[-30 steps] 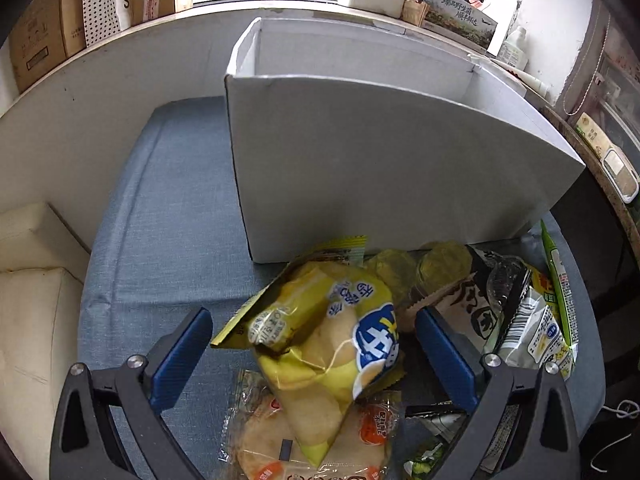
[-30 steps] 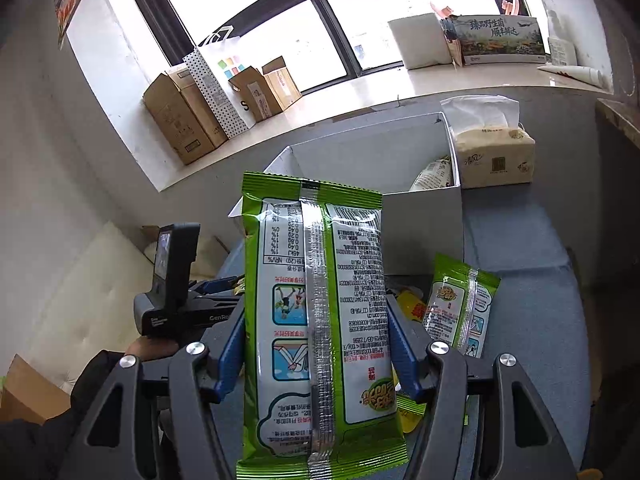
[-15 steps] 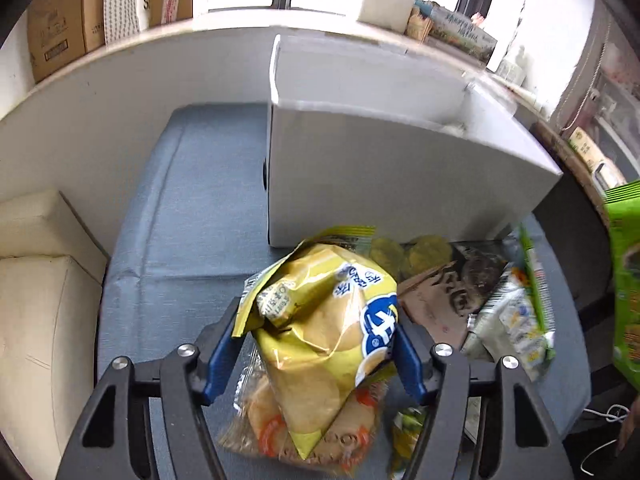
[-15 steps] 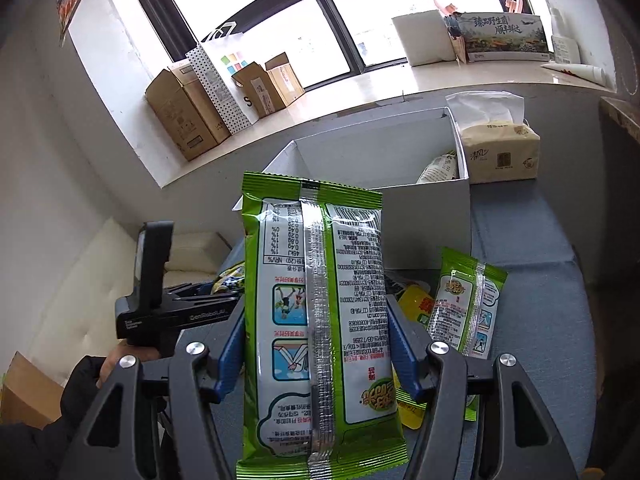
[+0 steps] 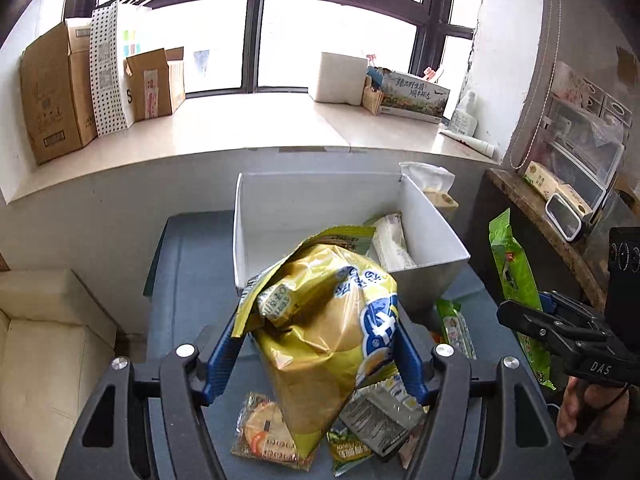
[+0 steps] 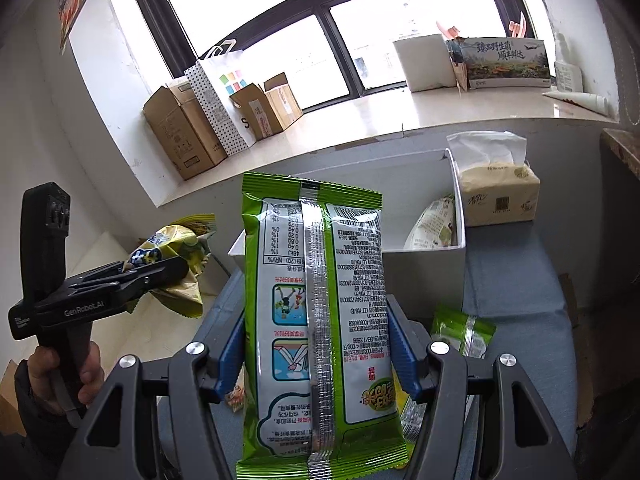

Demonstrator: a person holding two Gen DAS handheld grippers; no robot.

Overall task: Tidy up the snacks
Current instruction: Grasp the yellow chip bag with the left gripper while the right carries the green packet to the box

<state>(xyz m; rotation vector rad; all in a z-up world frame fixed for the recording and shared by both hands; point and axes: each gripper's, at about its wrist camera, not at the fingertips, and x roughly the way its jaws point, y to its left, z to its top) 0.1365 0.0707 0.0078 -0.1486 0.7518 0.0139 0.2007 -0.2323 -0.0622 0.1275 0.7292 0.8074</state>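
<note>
Jaws were clamped: left gripper [image 5: 316, 356] on yellow chip bag [image 5: 324, 332], right gripper [image 6: 316, 356] on green packet [image 6: 320, 320]; light, crushable, best pinched mid-body; box [image 5: 432, 276] at 12 o'clock.

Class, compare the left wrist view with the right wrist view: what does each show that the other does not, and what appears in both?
Only the left wrist view shows the round biscuit packet lying on the blue cloth and the cream cushion. Only the right wrist view shows the printed back of the green snack packet and the whole tan tissue pack. Both show the white open box, the yellow crisp bag, the left gripper and the right gripper.
</note>
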